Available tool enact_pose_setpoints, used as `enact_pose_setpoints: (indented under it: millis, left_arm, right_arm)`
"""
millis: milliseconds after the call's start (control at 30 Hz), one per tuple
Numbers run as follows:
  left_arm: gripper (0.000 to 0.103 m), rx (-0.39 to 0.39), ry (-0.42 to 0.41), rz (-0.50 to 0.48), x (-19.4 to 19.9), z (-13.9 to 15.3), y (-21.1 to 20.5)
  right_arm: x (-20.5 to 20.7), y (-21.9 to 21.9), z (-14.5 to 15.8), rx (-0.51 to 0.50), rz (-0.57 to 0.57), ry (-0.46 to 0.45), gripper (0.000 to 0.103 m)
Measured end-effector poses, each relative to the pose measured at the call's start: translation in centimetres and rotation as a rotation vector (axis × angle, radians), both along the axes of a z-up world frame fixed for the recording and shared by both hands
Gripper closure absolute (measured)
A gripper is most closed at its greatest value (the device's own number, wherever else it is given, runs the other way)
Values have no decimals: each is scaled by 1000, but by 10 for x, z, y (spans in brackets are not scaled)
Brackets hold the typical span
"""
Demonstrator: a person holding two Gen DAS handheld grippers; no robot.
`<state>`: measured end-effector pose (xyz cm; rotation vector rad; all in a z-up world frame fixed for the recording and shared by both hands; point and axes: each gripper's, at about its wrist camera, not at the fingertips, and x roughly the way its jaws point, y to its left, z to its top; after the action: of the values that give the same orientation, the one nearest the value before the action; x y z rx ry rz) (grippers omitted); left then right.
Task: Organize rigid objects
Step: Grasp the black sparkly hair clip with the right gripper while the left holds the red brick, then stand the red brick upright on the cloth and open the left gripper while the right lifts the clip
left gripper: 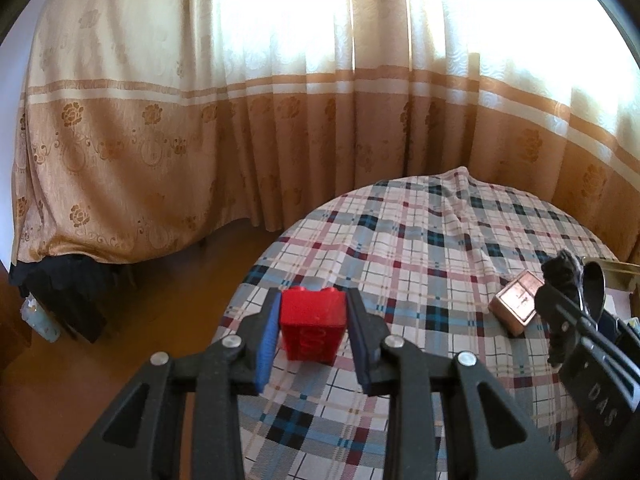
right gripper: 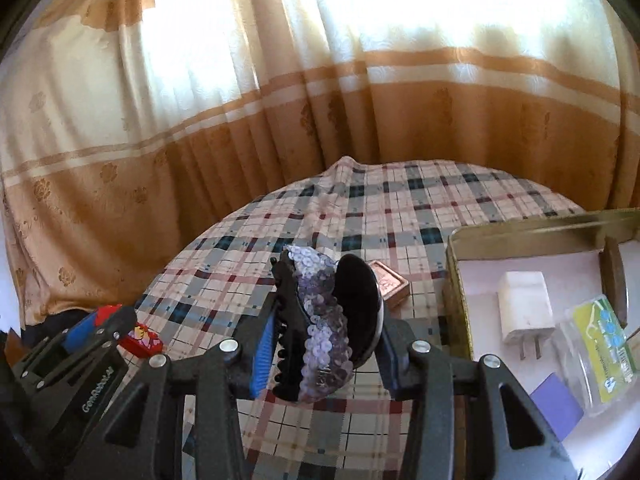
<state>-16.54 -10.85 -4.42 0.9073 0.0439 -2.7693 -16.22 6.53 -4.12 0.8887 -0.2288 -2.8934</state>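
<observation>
Red block (left gripper: 313, 322) gripped near tablecloth (left gripper: 400, 248) edge; tin (right gripper: 454, 276) right.

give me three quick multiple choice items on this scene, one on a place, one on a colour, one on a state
1. Where is the white charger?
A. in the gold tin
B. on the plaid cloth
C. on the floor

2. What colour is the block in the left tool?
A. green
B. red
C. yellow

3. How is the right tool?
A. empty
B. shut on a sequined hair clip
C. out of view

Answers: 1 A, it lies inside the tin's walls; 2 B, a red brick sits between the pads; 3 B, the pads press the clip.
</observation>
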Motion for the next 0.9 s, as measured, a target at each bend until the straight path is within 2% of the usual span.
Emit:
enact_pose_setpoints:
  millis: [167,900]
  left_arm:
    - [72,-1,-1,0,0,0,0]
    - [72,6,19,-5,2,3,3]
  right_arm:
    - [16,-10,8,63,18,72,57]
    - [37,-14,16,102,19,151,57]
